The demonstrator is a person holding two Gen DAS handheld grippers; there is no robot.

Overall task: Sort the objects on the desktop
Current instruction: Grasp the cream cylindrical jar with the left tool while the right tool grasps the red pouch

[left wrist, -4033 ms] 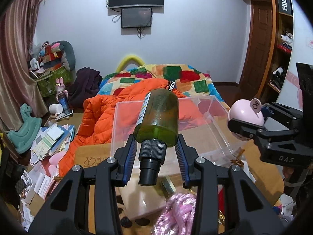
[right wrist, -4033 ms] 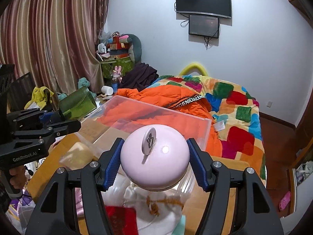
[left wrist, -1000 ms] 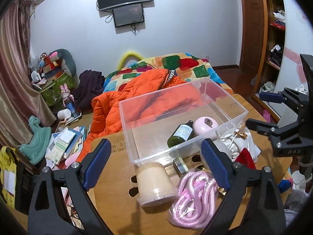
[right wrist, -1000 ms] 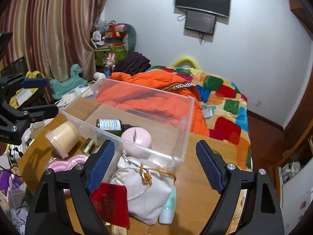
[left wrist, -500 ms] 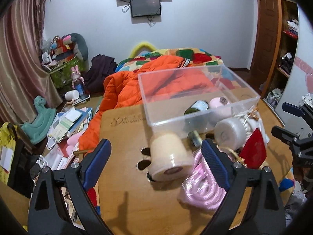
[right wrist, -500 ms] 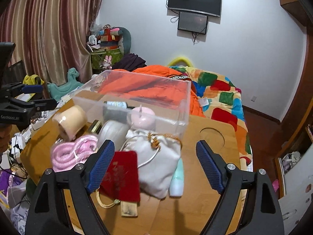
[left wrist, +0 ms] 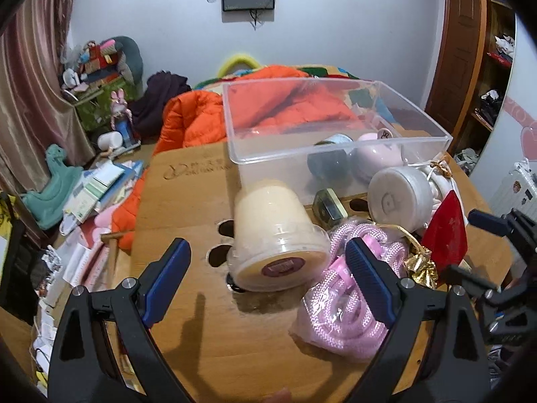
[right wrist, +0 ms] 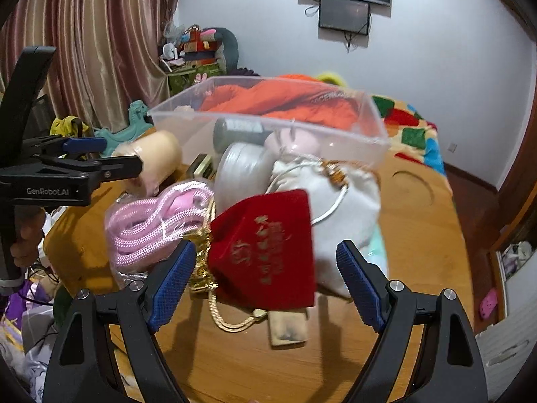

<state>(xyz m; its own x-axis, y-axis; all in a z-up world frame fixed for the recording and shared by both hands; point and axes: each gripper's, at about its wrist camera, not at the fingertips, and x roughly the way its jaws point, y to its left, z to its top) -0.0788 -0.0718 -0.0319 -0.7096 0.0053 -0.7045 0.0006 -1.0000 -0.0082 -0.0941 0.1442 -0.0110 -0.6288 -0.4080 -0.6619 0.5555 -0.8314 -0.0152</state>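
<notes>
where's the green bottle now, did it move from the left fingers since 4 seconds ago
Yes. The green bottle has left the open left gripper and now lies inside the clear bin, beside the pink round thing.

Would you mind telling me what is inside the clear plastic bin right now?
Inside the clear plastic bin lie a dark bottle and a pink round object. The frosted wall blurs whatever else sits low.

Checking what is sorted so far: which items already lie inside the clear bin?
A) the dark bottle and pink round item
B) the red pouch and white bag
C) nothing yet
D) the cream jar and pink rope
A: the dark bottle and pink round item show behind the clear bin's front wall; everything else lies outside on the table.
</notes>
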